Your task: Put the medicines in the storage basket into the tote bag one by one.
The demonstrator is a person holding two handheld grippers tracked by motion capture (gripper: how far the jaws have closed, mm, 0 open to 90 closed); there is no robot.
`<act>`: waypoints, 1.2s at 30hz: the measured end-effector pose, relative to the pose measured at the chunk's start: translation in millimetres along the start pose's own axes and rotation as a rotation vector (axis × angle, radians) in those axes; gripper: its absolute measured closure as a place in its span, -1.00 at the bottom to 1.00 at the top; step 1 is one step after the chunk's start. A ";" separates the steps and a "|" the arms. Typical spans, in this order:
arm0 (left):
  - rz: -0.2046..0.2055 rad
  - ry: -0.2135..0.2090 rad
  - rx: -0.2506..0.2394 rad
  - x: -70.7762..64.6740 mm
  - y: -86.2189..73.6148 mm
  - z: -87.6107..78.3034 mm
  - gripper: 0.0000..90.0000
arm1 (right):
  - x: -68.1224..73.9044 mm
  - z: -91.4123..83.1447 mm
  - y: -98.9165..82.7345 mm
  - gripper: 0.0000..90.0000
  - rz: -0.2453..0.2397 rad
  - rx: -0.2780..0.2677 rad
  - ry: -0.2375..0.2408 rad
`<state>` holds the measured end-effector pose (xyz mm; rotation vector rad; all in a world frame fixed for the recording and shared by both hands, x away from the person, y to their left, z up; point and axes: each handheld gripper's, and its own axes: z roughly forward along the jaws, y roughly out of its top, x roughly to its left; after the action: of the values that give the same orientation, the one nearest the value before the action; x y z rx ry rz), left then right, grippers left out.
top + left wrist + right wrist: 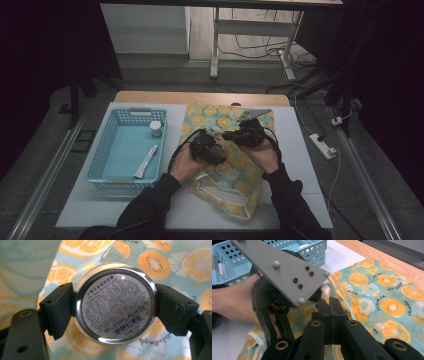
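1. Left claw (115, 307): I see its two blocky, matt black rubber pads clamped on opposite sides of a round metal tin (115, 303). The tin is a flat disc with a polished silver rim; the face toward my camera carries a white paper label with dense small print and a barcode.
2. Right claw (331, 315) is pressed together; its black pads meet flat, and they appear to pinch a pale edge of the fabric bag (372, 290), though I cannot tell that for certain.
3. From above, both hands sit over the bag, the left claw (209, 148) close beside the right claw (246, 134), and dark sleeves come in from the near edge.
4. A flat grey three-cornered plate with dark screws tops the left claw, seen close in the right gripper view.
5. The bag (235, 165) is soft, creased cloth, pale teal with printed orange slices, lying rumpled on the tabletop (295, 150); its looped handles trail toward me.
6. Left of the bag stands a light blue plastic basket (100, 155), rectangular with perforated walls. Inside it lie a slim white tube (146, 162) and a small round jar (156, 128) with a pale lid.
7. The tabletop surface is a smooth pale grey sheet, with a strip of light wood along its far edge.
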<state>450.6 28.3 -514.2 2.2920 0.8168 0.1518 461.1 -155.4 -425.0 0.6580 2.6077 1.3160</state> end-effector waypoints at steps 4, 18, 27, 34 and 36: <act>0.002 0.003 -0.004 -0.3 0.0 3.2 -0.55 | -1.5 -0.2 -0.7 1.00 0.003 -0.002 -0.004; -0.010 0.019 -0.009 -4.4 2.6 -7.5 -0.79 | -6.2 -2.3 -3.4 1.00 0.011 0.001 -0.011; -0.033 -0.042 -0.025 -11.7 0.0 -23.1 -1.00 | -5.9 -2.8 -4.0 1.00 0.001 0.002 -0.011; -0.040 -0.078 -0.068 -14.7 -5.5 -38.0 -1.00 | -4.7 -2.8 -4.3 1.00 -0.009 0.006 -0.009; -0.040 -0.088 -0.071 -15.1 -7.2 -41.5 -1.00 | -4.4 -3.5 -4.3 1.00 -0.010 0.005 -0.007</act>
<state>421.6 47.1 -485.8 2.1983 0.7988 0.0610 462.5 -162.1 -426.6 0.6484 2.6064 1.3029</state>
